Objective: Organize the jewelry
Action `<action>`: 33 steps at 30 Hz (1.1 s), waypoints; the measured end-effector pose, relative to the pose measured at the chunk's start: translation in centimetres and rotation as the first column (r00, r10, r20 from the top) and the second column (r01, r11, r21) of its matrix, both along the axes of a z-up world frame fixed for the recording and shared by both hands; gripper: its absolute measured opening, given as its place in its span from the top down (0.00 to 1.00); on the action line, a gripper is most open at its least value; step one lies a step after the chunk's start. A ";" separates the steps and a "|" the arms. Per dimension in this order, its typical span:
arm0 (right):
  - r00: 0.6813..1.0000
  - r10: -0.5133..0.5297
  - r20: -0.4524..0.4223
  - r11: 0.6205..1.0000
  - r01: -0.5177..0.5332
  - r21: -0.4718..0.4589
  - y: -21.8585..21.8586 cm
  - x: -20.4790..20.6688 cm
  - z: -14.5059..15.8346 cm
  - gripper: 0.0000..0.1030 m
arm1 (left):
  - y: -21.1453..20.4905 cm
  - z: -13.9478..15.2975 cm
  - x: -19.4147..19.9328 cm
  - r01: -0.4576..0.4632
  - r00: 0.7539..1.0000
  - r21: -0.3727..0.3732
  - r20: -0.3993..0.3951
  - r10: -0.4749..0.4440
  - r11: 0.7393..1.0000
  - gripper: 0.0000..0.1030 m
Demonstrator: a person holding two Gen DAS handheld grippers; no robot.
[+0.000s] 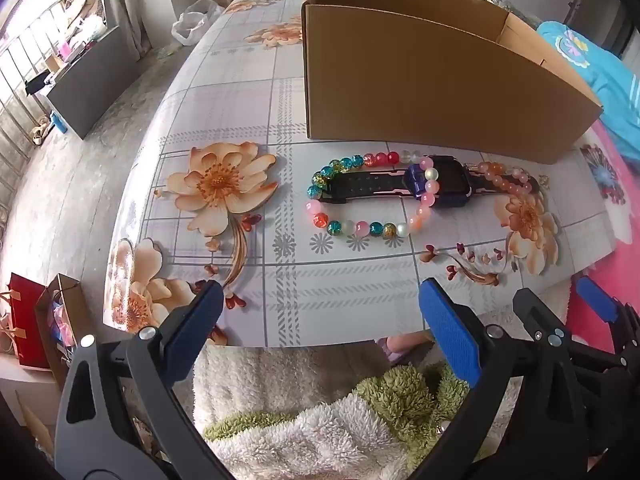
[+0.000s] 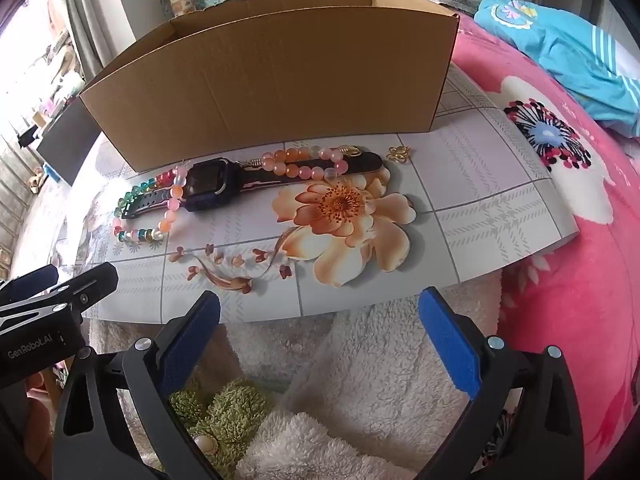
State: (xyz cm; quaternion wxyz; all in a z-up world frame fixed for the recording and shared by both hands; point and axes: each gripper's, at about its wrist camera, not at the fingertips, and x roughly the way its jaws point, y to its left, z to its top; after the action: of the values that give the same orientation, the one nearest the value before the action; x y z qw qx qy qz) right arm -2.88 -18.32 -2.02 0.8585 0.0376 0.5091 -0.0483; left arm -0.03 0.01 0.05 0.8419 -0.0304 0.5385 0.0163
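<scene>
A dark watch [image 1: 448,186] [image 2: 210,184] lies flat on the floral board [image 1: 248,120] [image 2: 480,184], in front of an open cardboard box [image 1: 420,80] [image 2: 280,84]. A multicoloured bead bracelet [image 1: 360,228] [image 2: 136,236] loops over its left strap. An orange-pink bead bracelet [image 1: 506,182] [image 2: 304,160] lies over its right strap. A small gold charm [image 2: 398,155] sits right of them. My left gripper [image 1: 320,300] is open and empty, short of the board's near edge. My right gripper [image 2: 320,308] is open and empty, beside it on the right.
The board rests on a bed with a pink floral blanket [image 2: 560,260] and a fluffy white and green towel [image 1: 320,420] [image 2: 340,400] under the grippers. A blue garment [image 2: 568,52] lies at the back right. Bags [image 1: 36,320] stand on the floor at left.
</scene>
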 end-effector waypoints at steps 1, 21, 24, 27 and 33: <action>1.000 0.001 -0.002 1.000 -0.001 -0.002 0.0 0.0 0.0 0.06 | 0.0 0.0 0.0 -0.001 1.000 0.001 -0.002 0.001 1.000 0.08; 1.000 0.001 0.008 1.000 -0.001 -0.003 -0.2 0.0 1.1 0.06 | 0.3 -0.8 -0.2 -0.013 1.000 0.013 -0.011 0.013 1.000 0.08; 1.000 0.001 0.008 1.000 -0.001 0.001 -0.3 0.0 1.1 0.06 | 0.3 -0.7 -0.1 -0.013 1.000 0.014 -0.012 0.013 1.000 0.08; 1.000 0.000 0.006 1.000 0.000 0.000 -0.3 0.0 1.1 0.06 | 0.3 -0.6 -0.1 -0.014 1.000 0.017 -0.013 0.014 1.000 0.08; 1.000 -0.001 0.003 1.000 0.001 0.004 -0.3 0.2 1.2 0.06 | 0.2 -0.5 -0.2 -0.019 1.000 0.027 -0.010 0.019 0.999 0.08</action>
State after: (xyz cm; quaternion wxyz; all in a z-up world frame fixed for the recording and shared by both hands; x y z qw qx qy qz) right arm -2.68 -18.58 -0.84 0.8593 0.0397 0.5077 -0.0476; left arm -0.21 0.22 -0.49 0.8392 -0.0244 0.5424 0.0317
